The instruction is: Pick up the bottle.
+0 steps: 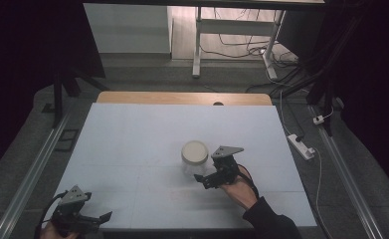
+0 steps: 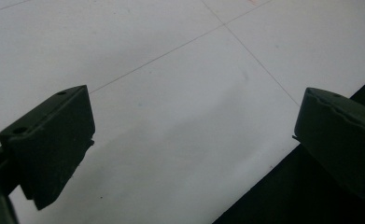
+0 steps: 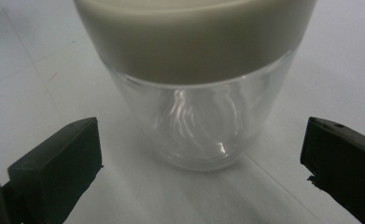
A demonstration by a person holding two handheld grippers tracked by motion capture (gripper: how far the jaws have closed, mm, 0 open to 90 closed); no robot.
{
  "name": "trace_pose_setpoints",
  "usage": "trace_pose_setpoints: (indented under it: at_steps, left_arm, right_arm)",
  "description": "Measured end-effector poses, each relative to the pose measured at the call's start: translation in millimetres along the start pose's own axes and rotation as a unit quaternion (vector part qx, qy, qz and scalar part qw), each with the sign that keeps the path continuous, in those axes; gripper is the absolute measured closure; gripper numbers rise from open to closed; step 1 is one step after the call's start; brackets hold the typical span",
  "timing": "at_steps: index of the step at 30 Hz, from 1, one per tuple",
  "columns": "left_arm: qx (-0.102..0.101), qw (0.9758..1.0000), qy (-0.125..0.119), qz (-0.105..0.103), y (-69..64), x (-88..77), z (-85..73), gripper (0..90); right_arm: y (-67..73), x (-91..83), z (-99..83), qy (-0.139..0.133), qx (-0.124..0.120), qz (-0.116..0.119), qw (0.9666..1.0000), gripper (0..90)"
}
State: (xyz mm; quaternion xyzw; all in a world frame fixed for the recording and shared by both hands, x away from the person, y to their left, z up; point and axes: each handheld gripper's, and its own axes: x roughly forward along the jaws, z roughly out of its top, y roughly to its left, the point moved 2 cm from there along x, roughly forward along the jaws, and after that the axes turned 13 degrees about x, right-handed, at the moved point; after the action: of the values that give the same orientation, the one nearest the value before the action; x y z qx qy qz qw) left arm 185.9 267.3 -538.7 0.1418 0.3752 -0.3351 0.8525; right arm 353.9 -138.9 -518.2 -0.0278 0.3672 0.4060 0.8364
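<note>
Right gripper (image 3: 201, 154) jaws spread wide, clear lidded jar (image 3: 196, 88) upright just ahead, centred between them, untouched.

Here's the bench (image 1: 132, 144), topped with a pale blue-white sheet crossed by faint thin seams, and a strip of bare wood showing along its far edge. One thing stands on it: a clear glass jar (image 1: 194, 164) with a cream lid (image 1: 195, 152), upright, a little right of centre. From close in, the jar's base (image 3: 203, 156) sits flat on the sheet, right beside one of those seams.
</note>
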Motion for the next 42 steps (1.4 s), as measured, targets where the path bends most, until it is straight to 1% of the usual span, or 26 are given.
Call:
trace_pose_setpoints:
  at_steps: [4, 9, 11, 12, 14, 20, 24, 27, 28, 30, 31, 32, 33, 40, 42]
  left_arm:
    - [0.001, 1.0, 0.001, 0.0, -0.1, 0.2, 0.1, 0.0]
    - [0.001, 1.0, 0.002, 0.0, -0.1, 0.3, 0.1, 0.0]
    - [0.002, 1.0, 0.002, -0.001, -0.1, 0.3, 0.1, 0.0]
    - [0.002, 1.0, 0.002, -0.001, -0.2, 0.3, 0.1, 0.0]
    - [0.002, 1.0, 0.002, -0.001, -0.2, 0.3, 0.1, 0.0]
    - [0.003, 1.0, 0.003, -0.002, -0.4, 0.6, 0.2, 0.0]
    - [0.004, 1.0, 0.004, -0.002, -0.5, 0.8, 0.3, 0.0]
    - [0.004, 1.0, 0.005, -0.002, -0.6, 0.9, 0.4, 0.0]
    - [0.004, 1.0, 0.005, -0.002, -0.7, 0.9, 0.4, 0.0]
    - [0.005, 1.0, 0.005, -0.002, -0.7, 1.0, 0.5, 0.0]
    - [0.005, 1.0, 0.005, -0.003, -0.7, 1.1, 0.5, 0.0]
    - [0.005, 1.0, 0.005, -0.003, -0.7, 1.1, 0.5, 0.0]
    - [0.006, 1.0, 0.006, -0.003, -0.8, 1.1, 0.5, 0.0]
    - [0.006, 1.0, 0.007, -0.003, -0.8, 1.3, 0.6, 0.0]
    - [0.007, 0.9999, 0.007, -0.004, -0.9, 1.3, 0.7, 0.0]
  right_arm:
    - [-0.6, 7.2, 2.9, -0.005, 0.001, 0.005, 1.0, 0.0]
    - [-0.2, 15.0, 5.5, -0.004, -0.002, 0.009, 0.9999, 0.0]
    - [0.5, 21.6, 7.6, -0.001, -0.007, 0.009, 0.9999, 0.0]
    - [0.5, 21.6, 7.6, -0.001, -0.007, 0.009, 0.9999, 0.0]
    - [0.9, 26.8, 9.8, -0.007, -0.012, 0.01, 0.9999, 0.0]
    - [2.4, 33.4, 14.0, -0.017, -0.016, 0.012, 0.9996, 0.0]
    - [1.8, 35.3, 16.4, -0.019, -0.01, 0.011, 0.9997, 0.8]
    - [1.1, 36.2, 16.9, -0.019, -0.011, 0.013, 0.9997, 1.6]
    - [1.3, 36.1, 16.9, -0.019, -0.012, 0.015, 0.9996, 3.5]
    - [4.2, 33.9, 17.5, -0.026, -0.036, 0.006, 0.999, 5.7]
    - [5.5, 33.3, 17.5, -0.028, -0.043, 0.001, 0.9987, 6.2]
    - [5.5, 33.3, 17.5, -0.028, -0.043, 0.001, 0.9987, 6.2]
    - [6.9, 32.5, 17.2, -0.028, -0.048, -0.006, 0.9984, 6.5]
    - [6.3, 31.7, 17.3, -0.028, -0.054, -0.003, 0.9982, 6.8]
    - [7.1, 31.3, 17.2, -0.029, -0.057, -0.007, 0.9979, 6.9]
